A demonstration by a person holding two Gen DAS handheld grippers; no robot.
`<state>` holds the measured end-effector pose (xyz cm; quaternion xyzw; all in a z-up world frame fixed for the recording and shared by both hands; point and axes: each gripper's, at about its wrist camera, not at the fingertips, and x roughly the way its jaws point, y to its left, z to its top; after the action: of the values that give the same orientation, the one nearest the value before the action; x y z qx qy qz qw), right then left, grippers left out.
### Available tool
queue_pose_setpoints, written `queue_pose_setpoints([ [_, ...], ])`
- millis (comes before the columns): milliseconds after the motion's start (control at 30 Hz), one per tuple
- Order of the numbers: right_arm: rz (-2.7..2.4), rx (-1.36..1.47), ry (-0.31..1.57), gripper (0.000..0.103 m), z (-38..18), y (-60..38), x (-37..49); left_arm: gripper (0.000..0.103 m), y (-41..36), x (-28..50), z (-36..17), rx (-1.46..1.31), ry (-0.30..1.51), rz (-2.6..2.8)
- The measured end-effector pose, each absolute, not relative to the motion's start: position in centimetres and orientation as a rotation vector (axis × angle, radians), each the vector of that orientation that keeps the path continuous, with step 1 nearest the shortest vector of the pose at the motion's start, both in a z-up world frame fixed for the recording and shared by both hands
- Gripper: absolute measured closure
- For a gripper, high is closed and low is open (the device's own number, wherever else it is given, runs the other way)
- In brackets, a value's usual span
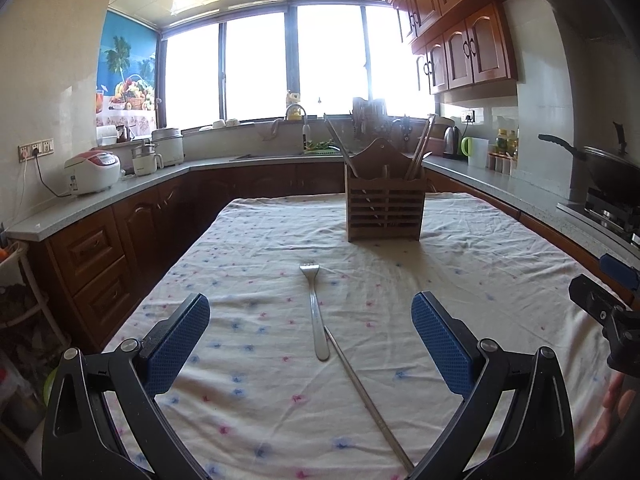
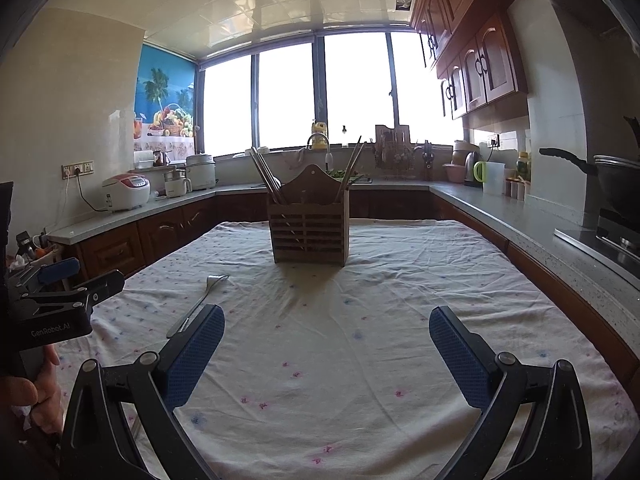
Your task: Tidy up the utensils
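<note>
Tablecloth [image 1: 460, 280]: one fork [image 1: 316, 312], one chopstick [image 1: 368, 396], perhaps; one holder [image 1: 384, 212].

1. I count one fork [image 1: 315, 312] on the tablecloth [image 1: 480, 280].
2. I see one loose metal chopstick [image 1: 368, 400] lying beside the fork.
3. One wooden utensil holder [image 1: 385, 208] stands on the table.
4. Chopsticks lean in two bunches in the holder, one left [image 2: 266, 176] and one right [image 2: 352, 164]; I cannot tell how many are in each.
5. I see two grippers, the left gripper [image 1: 310, 336] and the right gripper [image 2: 326, 348].
</note>
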<state>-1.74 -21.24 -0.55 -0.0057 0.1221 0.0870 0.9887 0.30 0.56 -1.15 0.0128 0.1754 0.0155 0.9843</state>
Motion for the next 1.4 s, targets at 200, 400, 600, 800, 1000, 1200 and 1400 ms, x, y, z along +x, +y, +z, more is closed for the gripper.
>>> queue_pose_setpoints([
  [200,0.165,-0.009,0.246,0.000,-0.55,-21.43,-1.95,0.000,0.74,0.38,-1.15,0.018,0.372,0.034],
  [400,0.161,-0.006,0.251,0.000,-0.56,-21.64,-1.88,0.000,0.73,0.34,-1.23,0.016,0.378,0.031],
  [600,0.160,-0.003,0.254,0.000,-0.64,-21.75,-1.82,0.000,0.72,0.50,-1.36,0.014,0.389,0.026],
  [800,0.159,0.003,0.253,0.000,-0.71,-21.85,-1.81,0.000,0.66,0.72,-1.53,0.016,0.393,0.023],
  [1000,0.160,0.005,0.252,0.000,-0.73,-21.94,-1.79,0.000,0.66,0.72,-1.52,0.015,0.394,0.025],
  [1200,0.162,0.006,0.245,0.000,-0.65,-21.86,-1.91,0.000,0.62,0.67,-1.62,0.022,0.388,0.026],
  [1400,0.161,0.007,0.235,0.000,-0.55,-21.82,-2.23,0.000,0.64,0.43,-1.47,0.027,0.378,0.029],
])
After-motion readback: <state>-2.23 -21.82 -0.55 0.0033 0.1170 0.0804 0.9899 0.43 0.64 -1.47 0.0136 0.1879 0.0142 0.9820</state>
